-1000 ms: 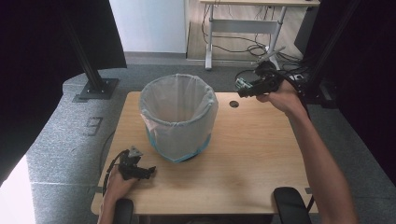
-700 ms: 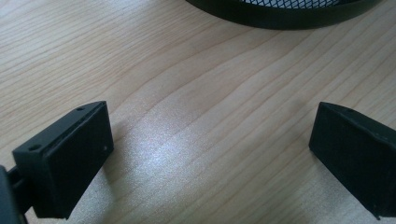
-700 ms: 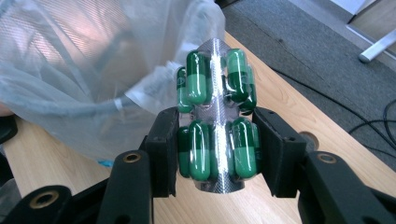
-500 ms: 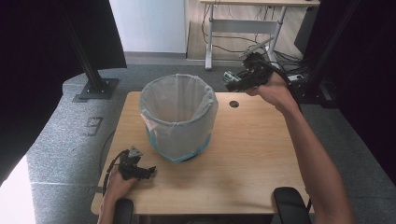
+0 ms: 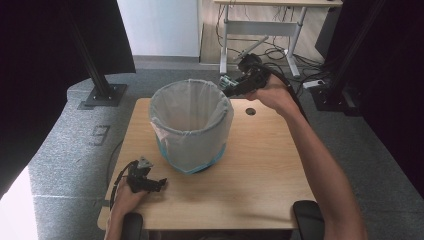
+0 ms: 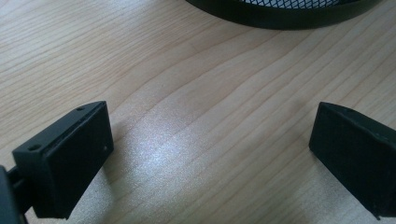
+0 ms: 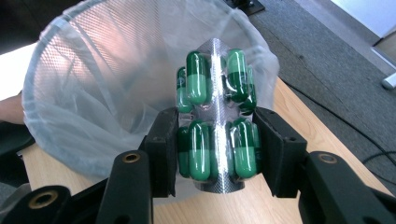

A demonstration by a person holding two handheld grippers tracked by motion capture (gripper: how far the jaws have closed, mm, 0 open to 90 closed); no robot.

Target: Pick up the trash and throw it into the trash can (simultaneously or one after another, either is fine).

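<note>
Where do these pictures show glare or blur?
Left gripper view: a pale glare patch on the table, and the bin's base is soft. Right gripper view: the pill pack is sharp, its foil shines, and the bin liner glows pinkish.

Green capsule blister (image 7: 215,140), upright, pinched

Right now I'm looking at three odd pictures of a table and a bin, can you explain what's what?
A person sits at a wooden table, holding hand-operated tongs in each hand. One picture looks down from above; the other two come from small cameras riding on each pair of tongs. On the table stands a mesh bin lined with a clear bag. The right tongs, raised beside the bin's rim, are shut on a blister pack of green capsules. The left tongs rest open on the table, holding nothing.
</note>
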